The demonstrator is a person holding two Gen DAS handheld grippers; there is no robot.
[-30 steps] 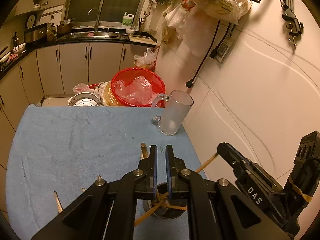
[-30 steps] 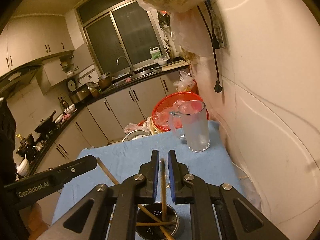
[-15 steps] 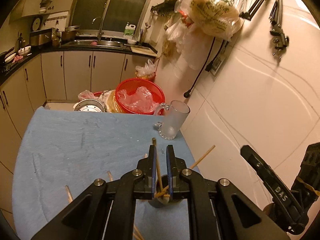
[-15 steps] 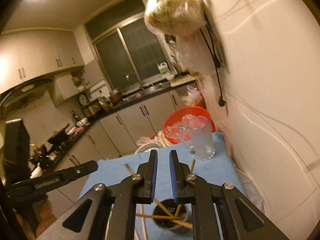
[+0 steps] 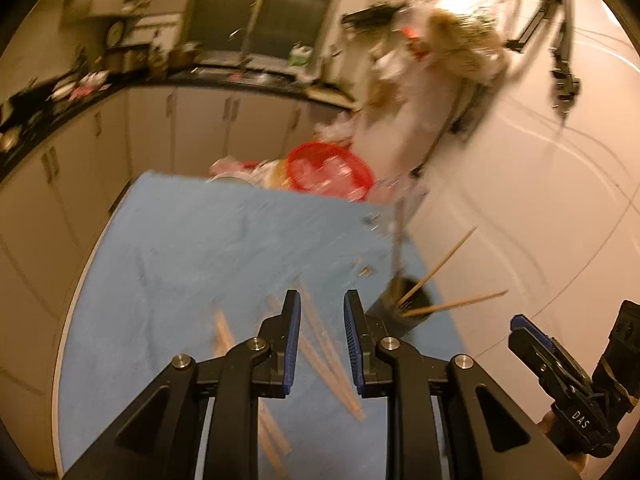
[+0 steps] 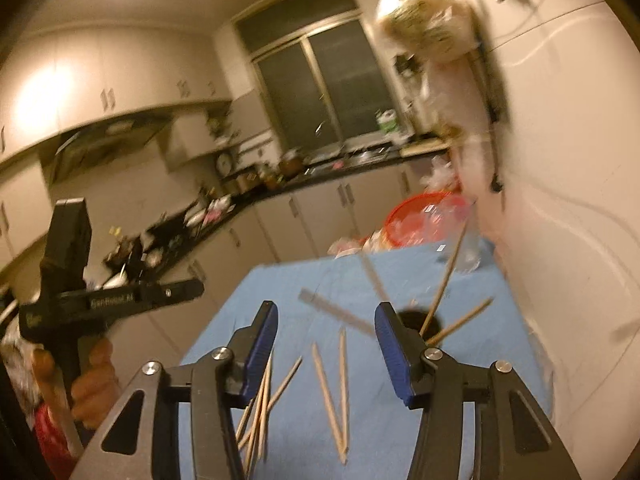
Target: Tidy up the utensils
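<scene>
A dark round utensil holder (image 5: 404, 307) stands on the blue table cover (image 5: 208, 248) near the right wall, with a few wooden chopsticks (image 5: 440, 268) leaning out of it; it also shows in the right wrist view (image 6: 420, 318). Several more chopsticks (image 6: 332, 384) lie loose on the cover in front of it. My left gripper (image 5: 318, 320) is open and empty, raised above the loose chopsticks (image 5: 324, 356). My right gripper (image 6: 326, 340) is open wide and empty, raised above them too. Both views are blurred by motion.
A frosted glass mug (image 6: 466, 248) stands at the table's far right corner. A red basket (image 5: 328, 170) with plastic bags sits behind the table. The white wall (image 5: 520, 200) runs along the right edge. Kitchen cabinets and the counter lie beyond, left.
Both grippers have opened and lifted back from the holder. Each has let go of a chopstick, which now stands in the holder. The views have swung up and left.
</scene>
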